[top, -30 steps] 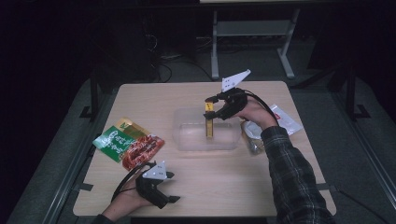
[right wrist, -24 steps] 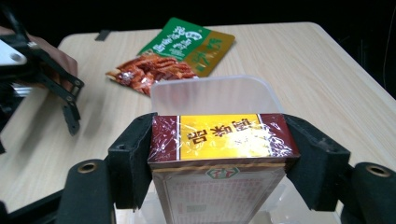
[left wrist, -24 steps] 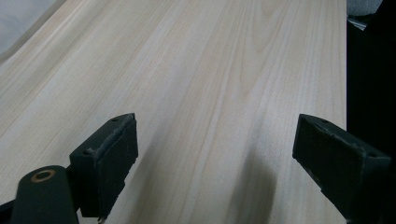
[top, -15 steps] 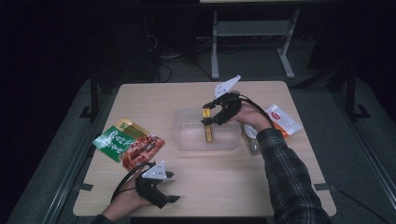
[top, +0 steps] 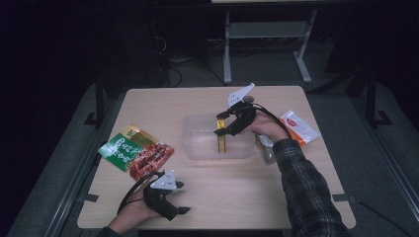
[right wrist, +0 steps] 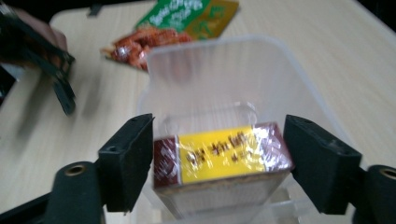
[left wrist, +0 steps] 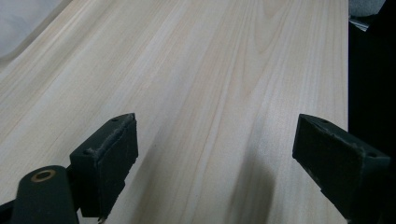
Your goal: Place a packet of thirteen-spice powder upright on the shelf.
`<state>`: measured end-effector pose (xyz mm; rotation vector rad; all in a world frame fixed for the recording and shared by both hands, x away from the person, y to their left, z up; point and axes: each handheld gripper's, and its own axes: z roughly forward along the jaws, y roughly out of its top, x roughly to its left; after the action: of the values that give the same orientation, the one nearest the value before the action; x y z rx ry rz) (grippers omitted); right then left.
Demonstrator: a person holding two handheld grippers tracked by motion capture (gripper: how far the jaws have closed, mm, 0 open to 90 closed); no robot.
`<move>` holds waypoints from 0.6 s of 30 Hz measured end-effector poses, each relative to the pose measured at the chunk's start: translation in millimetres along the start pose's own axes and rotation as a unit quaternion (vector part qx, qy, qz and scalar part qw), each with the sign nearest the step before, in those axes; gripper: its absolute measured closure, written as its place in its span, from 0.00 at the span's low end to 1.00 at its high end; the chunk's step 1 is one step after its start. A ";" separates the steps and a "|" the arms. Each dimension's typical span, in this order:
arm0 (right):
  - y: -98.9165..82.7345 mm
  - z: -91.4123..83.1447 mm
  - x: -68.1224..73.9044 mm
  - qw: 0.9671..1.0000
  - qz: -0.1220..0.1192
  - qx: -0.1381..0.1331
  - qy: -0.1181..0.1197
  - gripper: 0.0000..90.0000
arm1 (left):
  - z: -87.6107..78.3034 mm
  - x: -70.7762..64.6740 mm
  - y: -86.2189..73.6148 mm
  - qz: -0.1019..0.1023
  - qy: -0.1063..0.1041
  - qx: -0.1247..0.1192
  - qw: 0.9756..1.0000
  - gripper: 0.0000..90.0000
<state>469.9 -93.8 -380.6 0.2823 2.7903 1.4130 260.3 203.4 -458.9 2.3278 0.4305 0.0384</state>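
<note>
A yellow and brown box [top: 222,143] wrapped in film stands on end inside a clear plastic container [top: 197,144] at mid table. My right gripper [top: 222,125] hangs over it. In the right gripper view the box [right wrist: 219,156] lies between the jaws of the right gripper [right wrist: 219,137]. Those jaws have just been opening; the pads sit right beside the box ends, and I read them as loosened. My left gripper [top: 182,198] rests at the near left edge. It stands open over bare wood in the left gripper view [left wrist: 217,149].
A green snack packet [top: 118,148] and a red one [top: 151,156] lie left of the container. An orange and white sachet [top: 296,126] lies at the right. Another clear-wrapped item [top: 265,148] sits under the right wrist.
The right gripper has lowered the box a little further left into the container. The sachet at the right came into view. The left gripper has not moved.
</note>
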 end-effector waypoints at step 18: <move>-8.3 -52.8 58.8 0.993 0.051 0.001 -0.105 0.17 | -1.0 1.6 1.4 -0.004 0.012 -0.007 1.000 0.15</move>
<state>406.4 -131.4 -351.1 0.5461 2.6422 1.3125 262.1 203.6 -457.4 2.3143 0.4496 0.0662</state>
